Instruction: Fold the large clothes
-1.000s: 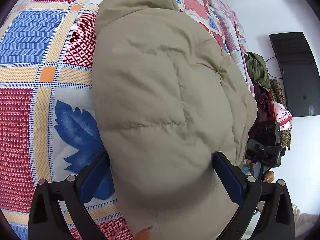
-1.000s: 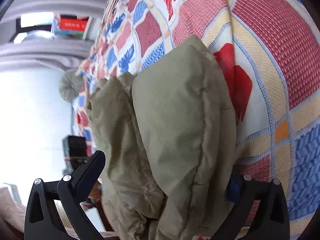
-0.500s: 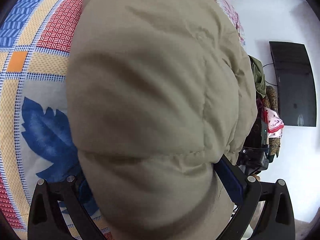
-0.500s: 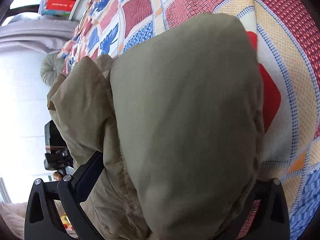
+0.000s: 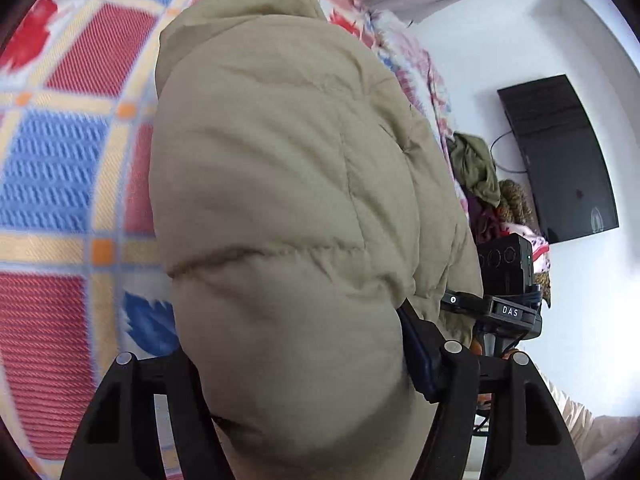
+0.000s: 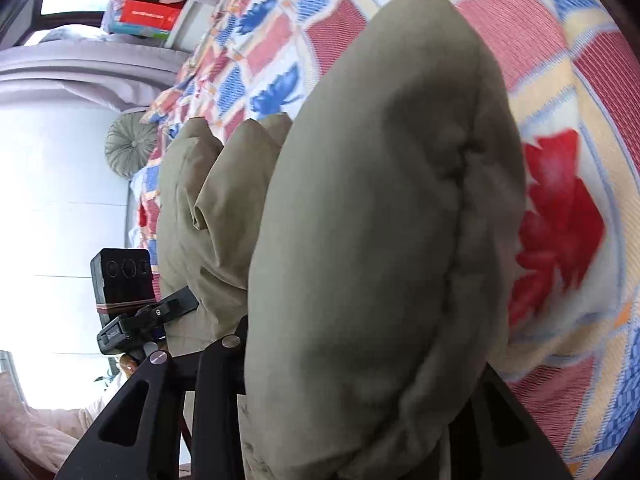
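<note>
A puffy khaki padded jacket (image 5: 288, 208) lies on a bed with a red, blue and yellow patchwork quilt (image 5: 52, 176). My left gripper (image 5: 296, 364) is shut on a thick padded edge of the jacket, which bulges between the fingers and hides the left pad. In the right wrist view the jacket (image 6: 380, 240) fills the middle. My right gripper (image 6: 360, 364) is shut on another thick fold of it, and the pads are hidden by the fabric. Each gripper shows in the other's view, at the jacket's opposite side.
A black wall-mounted screen (image 5: 560, 160) hangs on the white wall at right, with a heap of clothes (image 5: 480, 176) below it. In the right wrist view a round grey cushion (image 6: 128, 144) and a shelf with boxes (image 6: 148, 16) are at the far left.
Both grippers have closed from wide open onto the jacket's padded edge. The jacket bulged up close to both cameras and now hangs gripped between the fingers.
</note>
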A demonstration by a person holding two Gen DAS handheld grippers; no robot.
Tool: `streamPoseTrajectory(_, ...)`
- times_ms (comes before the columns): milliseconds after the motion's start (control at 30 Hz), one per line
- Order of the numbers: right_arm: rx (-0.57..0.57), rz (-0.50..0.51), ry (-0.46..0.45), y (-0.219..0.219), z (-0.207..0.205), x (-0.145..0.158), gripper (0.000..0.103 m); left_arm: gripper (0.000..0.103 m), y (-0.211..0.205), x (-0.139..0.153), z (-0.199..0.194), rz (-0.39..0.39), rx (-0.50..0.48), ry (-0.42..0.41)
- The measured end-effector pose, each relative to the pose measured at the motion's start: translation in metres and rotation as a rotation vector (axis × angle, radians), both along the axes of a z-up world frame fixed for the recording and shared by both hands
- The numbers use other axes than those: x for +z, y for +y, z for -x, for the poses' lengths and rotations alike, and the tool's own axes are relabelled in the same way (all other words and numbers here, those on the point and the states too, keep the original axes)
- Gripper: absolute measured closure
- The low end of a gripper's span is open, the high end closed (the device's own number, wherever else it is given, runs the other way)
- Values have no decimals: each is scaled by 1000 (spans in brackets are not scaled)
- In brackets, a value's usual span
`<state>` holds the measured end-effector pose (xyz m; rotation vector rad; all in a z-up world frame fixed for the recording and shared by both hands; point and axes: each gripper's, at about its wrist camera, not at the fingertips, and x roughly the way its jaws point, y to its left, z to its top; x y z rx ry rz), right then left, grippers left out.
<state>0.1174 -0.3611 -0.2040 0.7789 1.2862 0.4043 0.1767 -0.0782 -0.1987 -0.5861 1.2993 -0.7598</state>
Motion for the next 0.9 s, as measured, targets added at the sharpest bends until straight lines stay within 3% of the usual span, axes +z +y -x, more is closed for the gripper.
streamPoseTrajectory(267,57,-26,-91,81,-75,15,65,33,87,21,-67,-58,125,-92)
streamPoseTrajectory(500,71,-22,-107,141,-141,-8,65,33,150,-8,-117,-108,220,-98)
streamPoseTrajectory(700,51,29,-75,155,-162,-45,64,23,167,-56,-128,-149,258,-50)
streamPoseTrajectory(900,9,22,-53,152,-160,-64,55,16,157,-63,-121,-204,281,-67)
